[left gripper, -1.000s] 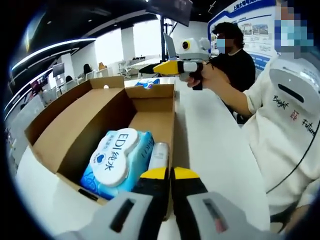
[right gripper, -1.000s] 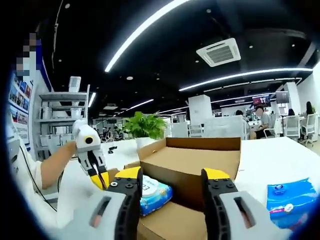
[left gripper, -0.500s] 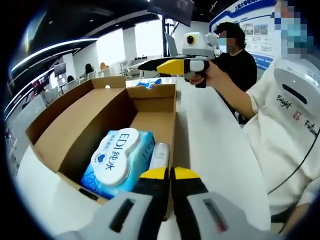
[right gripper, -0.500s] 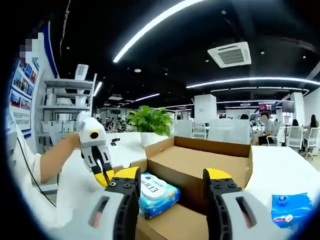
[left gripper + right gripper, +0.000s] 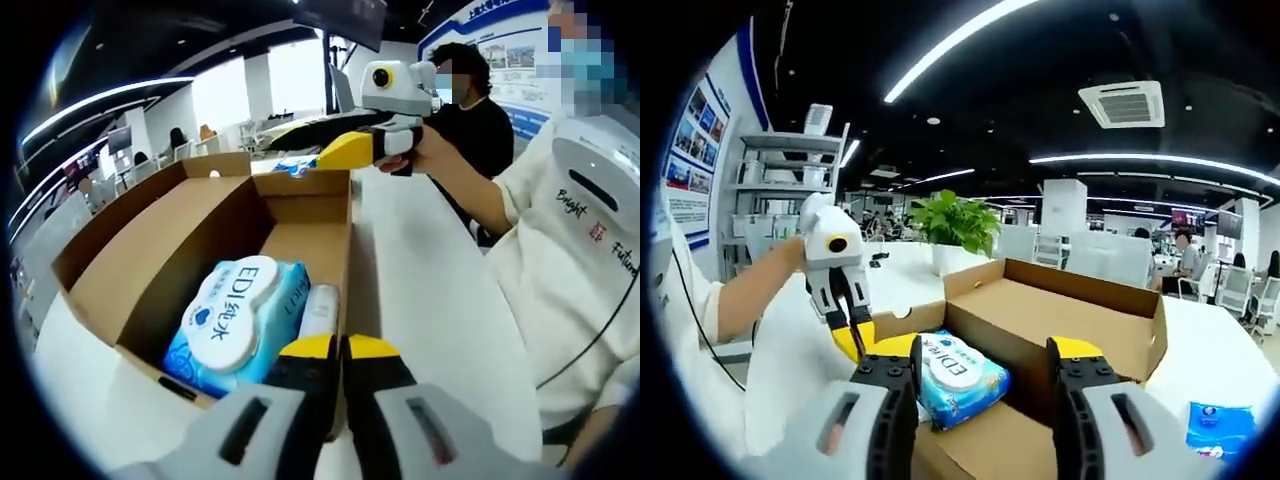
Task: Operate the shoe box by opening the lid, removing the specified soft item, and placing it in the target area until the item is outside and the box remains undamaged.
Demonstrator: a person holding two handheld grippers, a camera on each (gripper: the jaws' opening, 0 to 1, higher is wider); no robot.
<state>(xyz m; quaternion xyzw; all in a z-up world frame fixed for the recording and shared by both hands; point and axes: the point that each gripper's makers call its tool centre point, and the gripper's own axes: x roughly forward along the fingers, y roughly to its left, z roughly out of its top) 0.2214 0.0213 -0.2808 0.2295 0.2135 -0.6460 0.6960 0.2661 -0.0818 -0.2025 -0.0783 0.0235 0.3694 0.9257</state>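
Note:
An open brown cardboard shoe box (image 5: 150,260) sits on a white table (image 5: 425,290). Inside lies a blue and white wipes pack (image 5: 235,315), with a white cylinder (image 5: 318,308) beside it against the right wall. My left gripper (image 5: 340,347) is at the near end of that wall, jaws closed with the wall edge running between them. My right gripper (image 5: 985,365) is open, framing the box (image 5: 1070,320) and the wipes pack (image 5: 955,372). It also hangs above the far wall as the right gripper (image 5: 340,145). The left gripper (image 5: 848,335) touches the near box corner.
A second blue wipes pack (image 5: 1218,428) lies on the table beyond the box. The person holding the grippers wears a white top (image 5: 580,230); another person in black (image 5: 472,125) stands behind. A potted plant (image 5: 958,222) and office desks are further off.
My right gripper has moved in over the far end of the box and tipped downward, so the box and wipes pack look closer in its view. The left gripper has stayed still.

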